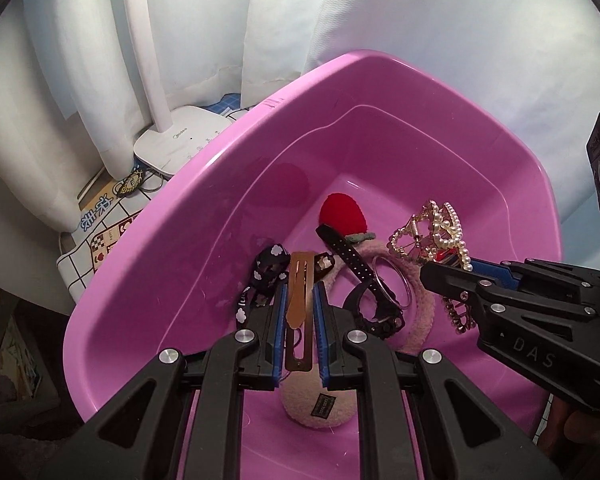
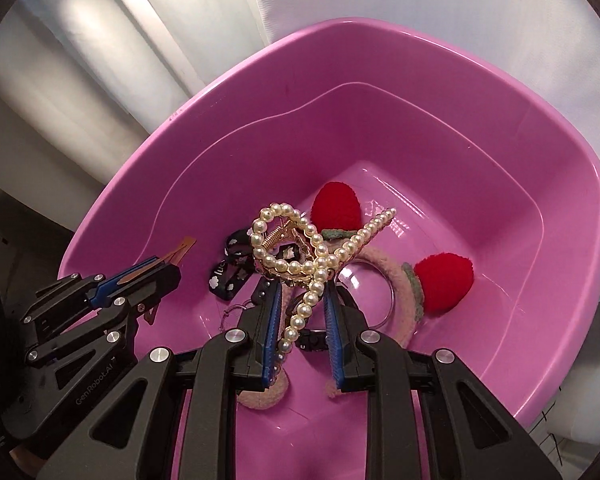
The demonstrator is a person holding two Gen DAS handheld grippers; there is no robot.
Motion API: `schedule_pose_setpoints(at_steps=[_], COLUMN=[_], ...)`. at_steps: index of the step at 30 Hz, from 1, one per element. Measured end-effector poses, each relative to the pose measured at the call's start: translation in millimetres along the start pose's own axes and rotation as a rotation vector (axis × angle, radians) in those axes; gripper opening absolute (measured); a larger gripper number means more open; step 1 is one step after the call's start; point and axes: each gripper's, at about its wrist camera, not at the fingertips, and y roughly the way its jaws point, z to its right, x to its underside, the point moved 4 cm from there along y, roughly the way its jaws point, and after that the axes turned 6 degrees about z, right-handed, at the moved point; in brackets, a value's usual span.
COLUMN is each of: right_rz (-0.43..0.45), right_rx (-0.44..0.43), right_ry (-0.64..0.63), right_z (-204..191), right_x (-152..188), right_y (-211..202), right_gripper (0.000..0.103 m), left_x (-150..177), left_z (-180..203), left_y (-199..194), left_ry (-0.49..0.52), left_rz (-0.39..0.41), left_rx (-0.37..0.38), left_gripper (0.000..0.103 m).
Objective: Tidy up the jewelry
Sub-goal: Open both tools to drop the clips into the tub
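My left gripper [image 1: 300,292] is shut on a flat brown hair clip [image 1: 299,284], which stands on end between the blue pads over the pink basin [image 1: 204,184]. To its right, my right gripper [image 1: 452,272] is shut on a gold hair claw strung with pearls [image 1: 440,228]. In the right wrist view that pearl claw [image 2: 300,256] sticks up from the right gripper [image 2: 300,292], and the left gripper [image 2: 168,268] shows at the left with the brown clip [image 2: 180,252]. On the basin floor lie a pink fuzzy headband [image 2: 400,280] with red strawberries [image 2: 444,280], a black watch [image 1: 352,258] and a black cloud-print bow [image 1: 266,268].
A clear bangle [image 1: 396,280] rests on the headband. Behind the basin's left rim stands a white desk lamp base [image 1: 180,144] on a patterned cloth [image 1: 104,232]. White curtains hang behind. The basin's far half [image 2: 440,168] holds nothing.
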Motion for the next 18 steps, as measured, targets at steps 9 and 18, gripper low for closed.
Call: schedule_pose_setpoints(at_steps=[9,18], right_rz=[-0.048,-0.023], right_rx=[0.016,0.038], right_ry=[0.014,0.02], right_z=[4,4], right_x=[-1,-5], right_y=[13,6], right_gripper=[0.021,0.056], left_x=[-1,-4], left_z=[-1,-9], left_y=[4,-3], left_ry=[-0.011,-0.035], left_rz=[-0.031,-0.016], left_rx=[-0.014,-0.054], left_gripper=[0.014,0.067])
